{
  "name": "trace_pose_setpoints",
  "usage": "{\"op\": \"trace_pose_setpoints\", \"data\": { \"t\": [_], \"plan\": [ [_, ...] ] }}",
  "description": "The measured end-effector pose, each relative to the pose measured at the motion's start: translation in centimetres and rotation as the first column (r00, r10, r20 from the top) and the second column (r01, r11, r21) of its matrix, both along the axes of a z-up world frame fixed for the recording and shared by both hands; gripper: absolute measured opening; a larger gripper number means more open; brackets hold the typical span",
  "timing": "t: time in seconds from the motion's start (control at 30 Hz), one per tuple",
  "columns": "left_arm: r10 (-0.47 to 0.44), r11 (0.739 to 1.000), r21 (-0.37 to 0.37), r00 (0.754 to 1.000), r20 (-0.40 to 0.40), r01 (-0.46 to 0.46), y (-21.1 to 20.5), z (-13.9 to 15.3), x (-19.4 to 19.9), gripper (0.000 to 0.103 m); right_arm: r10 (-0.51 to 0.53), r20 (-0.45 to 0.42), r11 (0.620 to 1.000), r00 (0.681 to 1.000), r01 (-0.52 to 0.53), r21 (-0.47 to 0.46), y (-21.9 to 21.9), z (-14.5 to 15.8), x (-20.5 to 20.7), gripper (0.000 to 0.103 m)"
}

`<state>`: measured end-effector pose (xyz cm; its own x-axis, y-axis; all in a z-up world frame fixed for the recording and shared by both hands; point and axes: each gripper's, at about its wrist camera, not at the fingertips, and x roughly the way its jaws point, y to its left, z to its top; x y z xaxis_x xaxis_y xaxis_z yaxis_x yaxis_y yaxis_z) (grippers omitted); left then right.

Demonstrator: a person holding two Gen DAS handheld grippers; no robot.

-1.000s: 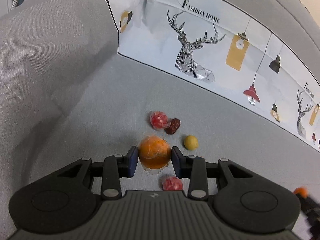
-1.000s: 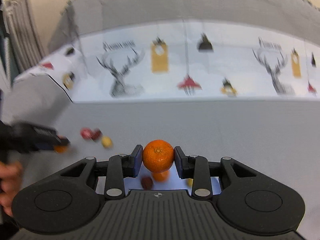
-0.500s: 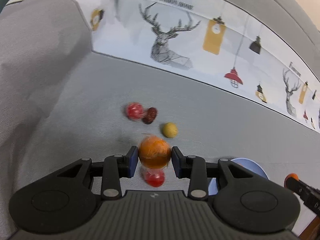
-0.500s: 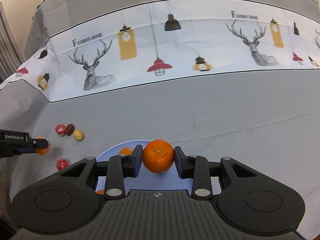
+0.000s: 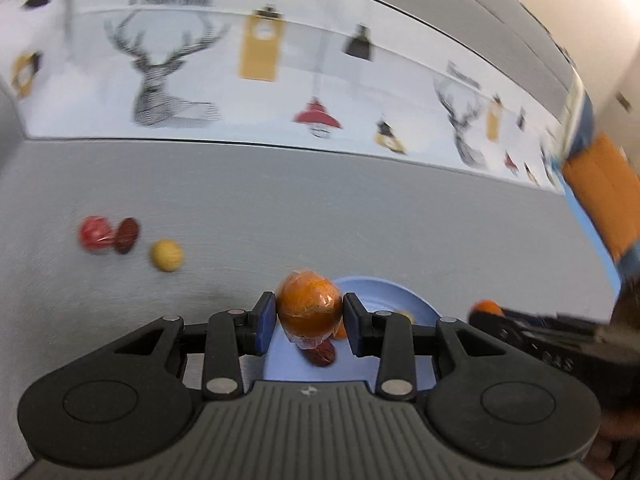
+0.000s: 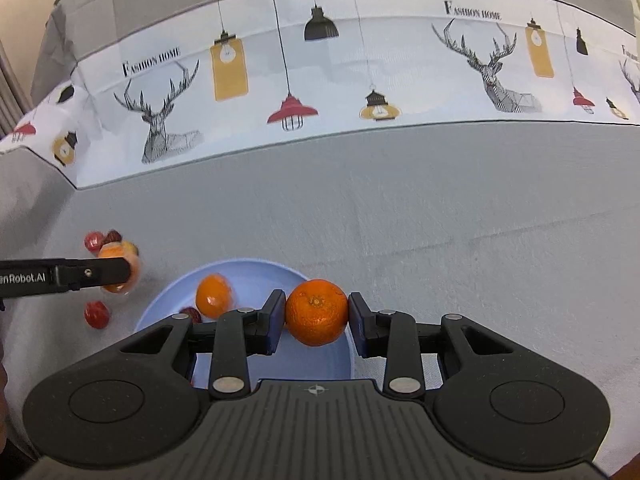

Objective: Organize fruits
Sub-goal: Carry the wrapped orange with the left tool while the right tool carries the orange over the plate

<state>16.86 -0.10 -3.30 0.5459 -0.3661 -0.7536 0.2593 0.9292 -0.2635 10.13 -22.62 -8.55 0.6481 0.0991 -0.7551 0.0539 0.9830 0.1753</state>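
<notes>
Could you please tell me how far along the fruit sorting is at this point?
Partly done. The blue plate already holds an orange and a dark red fruit. Each hand-held gripper is shut on fruit over it: the left hand-held gripper on a wrapped orange, the right hand-held gripper on a mandarin. Still loose: two red fruits, a dark one, a yellow one.

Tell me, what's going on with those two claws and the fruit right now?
Left gripper shut on wrapped orange. Right gripper shut on bare orange, over blue plate. Nothing blocking.
</notes>
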Motion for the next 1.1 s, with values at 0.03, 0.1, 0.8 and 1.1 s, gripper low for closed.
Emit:
{"op": "trace_pose_setpoints", "data": {
  "t": [0.03,0.1,0.8,1.1],
  "plan": [
    [-0.014,1.0,0.009,1.0,-0.001,0.014,-0.3,-0.2,-0.1,0.04,0.002,-0.007,1.0,1.0,-0.002,-0.003,0.1,-0.1,0.0,0.036],
    [-0.027,0.999,0.017,1.0,-0.011,0.027,-0.8,-0.7,-0.2,0.04,0.012,-0.023,1.0,1.0,-0.012,-0.007,0.2,-0.4,0.1,0.036],
    [-0.223,0.972,0.068,0.975,-0.026,0.224,-3.6,-1.9,-1.7,0.04,0.06,-0.07,0.997,0.996,-0.063,-0.044,1.2,-1.0,0.5,0.036],
    [-0.24,0.968,0.072,0.97,-0.029,0.242,-3.9,-2.0,-1.8,0.04,0.065,-0.08,0.996,0.995,-0.07,-0.051,1.4,-1.2,0.5,0.036]
  ]
}}
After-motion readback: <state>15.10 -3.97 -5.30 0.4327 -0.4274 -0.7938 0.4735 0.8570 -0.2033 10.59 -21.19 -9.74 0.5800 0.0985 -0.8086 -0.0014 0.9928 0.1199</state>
